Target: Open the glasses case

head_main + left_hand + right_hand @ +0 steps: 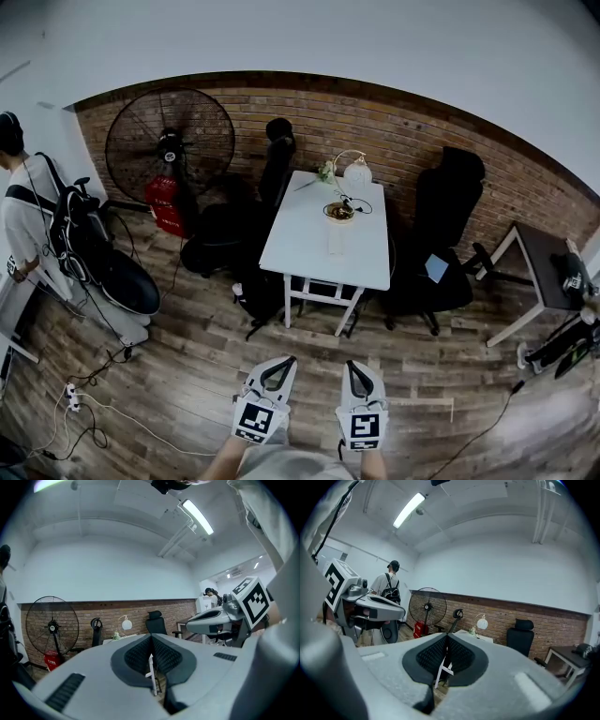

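A white table (366, 262) stands a few steps ahead against the brick wall. On it are a globe lamp (357, 172), a small bowl (339, 212) and a pale oblong thing (336, 240) that is too small to tell apart as the glasses case. My left gripper (280, 361) and right gripper (355, 365) are side by side low in the head view, over the wooden floor and well short of the table. Both point level at it. In the left gripper view the pads (140, 654) meet with nothing between them. The right gripper's pads (459, 656) also touch, empty.
A large floor fan (169, 141) and a red object stand at the back left. Black office chairs (445, 225) flank the table. A person with a backpack (23, 220) stands at the far left. A side desk (544, 267) is at the right, and cables with a power strip (73, 398) lie on the floor.
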A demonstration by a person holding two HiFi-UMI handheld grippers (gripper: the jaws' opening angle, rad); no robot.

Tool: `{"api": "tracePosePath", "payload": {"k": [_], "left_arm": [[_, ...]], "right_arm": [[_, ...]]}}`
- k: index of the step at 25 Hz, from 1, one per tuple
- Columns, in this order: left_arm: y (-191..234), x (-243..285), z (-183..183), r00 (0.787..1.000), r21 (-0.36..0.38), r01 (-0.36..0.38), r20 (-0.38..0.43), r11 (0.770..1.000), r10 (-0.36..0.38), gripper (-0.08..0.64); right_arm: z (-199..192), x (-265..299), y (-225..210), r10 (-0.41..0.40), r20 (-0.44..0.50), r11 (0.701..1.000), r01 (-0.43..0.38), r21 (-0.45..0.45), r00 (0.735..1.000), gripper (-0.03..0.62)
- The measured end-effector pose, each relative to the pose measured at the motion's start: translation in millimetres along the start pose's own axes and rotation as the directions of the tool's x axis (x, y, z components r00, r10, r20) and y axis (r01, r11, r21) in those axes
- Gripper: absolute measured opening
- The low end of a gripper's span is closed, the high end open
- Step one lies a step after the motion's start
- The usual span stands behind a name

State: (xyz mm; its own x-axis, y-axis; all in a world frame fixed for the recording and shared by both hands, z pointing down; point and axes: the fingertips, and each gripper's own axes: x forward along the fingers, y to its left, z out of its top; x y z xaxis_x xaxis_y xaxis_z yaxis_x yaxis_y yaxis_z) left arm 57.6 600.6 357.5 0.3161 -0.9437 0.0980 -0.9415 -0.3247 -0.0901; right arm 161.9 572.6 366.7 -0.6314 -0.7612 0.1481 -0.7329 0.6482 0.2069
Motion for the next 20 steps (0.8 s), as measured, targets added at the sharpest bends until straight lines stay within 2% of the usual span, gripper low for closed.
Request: {"api": "tracePosePath", "payload": {"k": [5, 10, 14, 18, 20], "left_arm": [[24.9, 27.0, 2.4, 1.000, 0.008, 0.023, 0.006, 1.000, -0.023, 0.002], [51.4, 48.3, 5.7, 0.998, 0.068, 0.052, 0.020, 0.996, -0.053, 0.002], [67.6, 65.4, 3.3, 0.998, -0.002, 0.058, 0.008, 0.998, -0.058, 0.003], [82.9, 82.5, 2.8, 0.997, 0.031, 0.075, 0.022, 0.997, -0.076, 0.002], [88.9, 86.8, -1.7, 0.997, 0.014, 0.077, 0.017, 0.997, -0.078, 0.002]], "right_arm": [[-0.2, 32.1, -9.4, -0.019, -0.033, 1.000, 0.020, 0.019, 0.999, 0.005], [4.1, 60.8, -14.4, -0.040, -0.034, 0.999, 0.040, 0.014, 0.999, 0.005], [7.2, 83.9, -19.2, -0.051, -0.035, 0.999, 0.051, 0.006, 0.998, 0.005], [3.8, 104.3, -24.3, -0.061, -0.040, 0.998, 0.061, -0.007, 0.997, 0.005], [2.1, 112.3, -24.6, -0.065, -0.037, 0.998, 0.065, -0.015, 0.997, 0.005]]}}
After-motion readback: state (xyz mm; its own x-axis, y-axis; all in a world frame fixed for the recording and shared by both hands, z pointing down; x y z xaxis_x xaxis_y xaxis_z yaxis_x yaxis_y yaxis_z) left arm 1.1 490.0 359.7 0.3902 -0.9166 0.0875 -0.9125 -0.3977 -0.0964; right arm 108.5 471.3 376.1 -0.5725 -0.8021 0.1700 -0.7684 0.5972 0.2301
